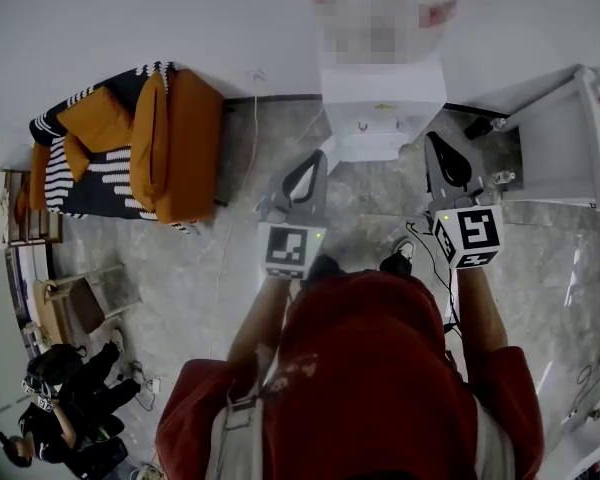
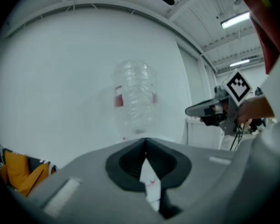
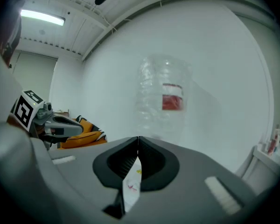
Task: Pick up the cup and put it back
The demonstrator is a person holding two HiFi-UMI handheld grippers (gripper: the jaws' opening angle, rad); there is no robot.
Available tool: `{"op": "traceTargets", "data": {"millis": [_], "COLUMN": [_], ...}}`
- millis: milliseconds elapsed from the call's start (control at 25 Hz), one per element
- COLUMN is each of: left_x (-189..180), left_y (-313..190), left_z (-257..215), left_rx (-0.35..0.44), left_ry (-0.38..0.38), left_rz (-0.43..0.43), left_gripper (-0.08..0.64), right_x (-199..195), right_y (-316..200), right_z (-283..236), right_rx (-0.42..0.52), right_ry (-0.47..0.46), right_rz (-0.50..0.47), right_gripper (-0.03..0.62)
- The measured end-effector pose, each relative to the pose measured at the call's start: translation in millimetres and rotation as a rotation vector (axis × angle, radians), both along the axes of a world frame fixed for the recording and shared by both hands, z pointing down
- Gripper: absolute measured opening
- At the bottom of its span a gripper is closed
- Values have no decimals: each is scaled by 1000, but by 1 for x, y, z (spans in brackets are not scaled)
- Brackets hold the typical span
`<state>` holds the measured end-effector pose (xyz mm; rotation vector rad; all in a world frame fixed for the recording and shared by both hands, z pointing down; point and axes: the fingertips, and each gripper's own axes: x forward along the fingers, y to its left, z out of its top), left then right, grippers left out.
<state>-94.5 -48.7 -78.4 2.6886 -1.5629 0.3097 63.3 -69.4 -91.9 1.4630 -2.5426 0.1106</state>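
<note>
1. The cup (image 2: 135, 99) is a clear, crinkly plastic one with a red label. It stands upright in front of the white wall (image 2: 56, 78), straight ahead of both grippers and apart from them. Its base is hidden behind the gripper bodies, so I can't confirm what it sits on. My guess is the top of the white stand (image 1: 380, 108) that the head view shows just past the grippers.
2. The left gripper (image 2: 145, 143) has its fingers pressed together at the tips with nothing held between them. The right gripper (image 3: 138, 140) is the same, closed and empty. Both are held up side by side, pointing roughly level at the cup.
3. Honestly the stage could go either way. A standing cup that nobody is holding fits "about to be picked up" just as well as "already set back down", so I'm not calling it.
4. Some things hold in both cases. The cup looks thin and light, so I'd expect a nudge from a fingertip to tip or dent it. Go slow anywhere near it, and only touch it on purpose.
5. The two grippers sit near each other, so give them room and avoid knocking one into the other.
6. Clear plastic against a white wall is hard to see. The red label is the best thing to aim by.
</note>
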Motion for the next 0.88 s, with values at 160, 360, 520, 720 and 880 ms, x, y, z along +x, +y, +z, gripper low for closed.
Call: {"op": "traceTargets", "data": {"millis": [160, 360, 520, 720, 880], "left_x": [-5, -4, 0, 3, 5], "left_y": [-2, -5, -3, -3, -3], "left_z": [-41, -69, -73, -71, -71], "left_rx": [58, 132, 148, 147, 148], "left_ry": [78, 44, 33, 43, 45], "left_rz": [-12, -3, 2, 3, 2], "left_gripper": [0, 0, 0, 0, 0], "right_x": [3, 8, 9, 14, 19], "right_y": [3, 5, 5, 4, 5], "right_z": [-31, -46, -44, -44, -46], "right_rx": [65, 111, 108, 106, 113], "right_ry": [0, 13, -1, 12, 22], "right_rz": [-9, 6, 9, 30, 32], "right_gripper": [2, 2, 2, 2, 2]}}
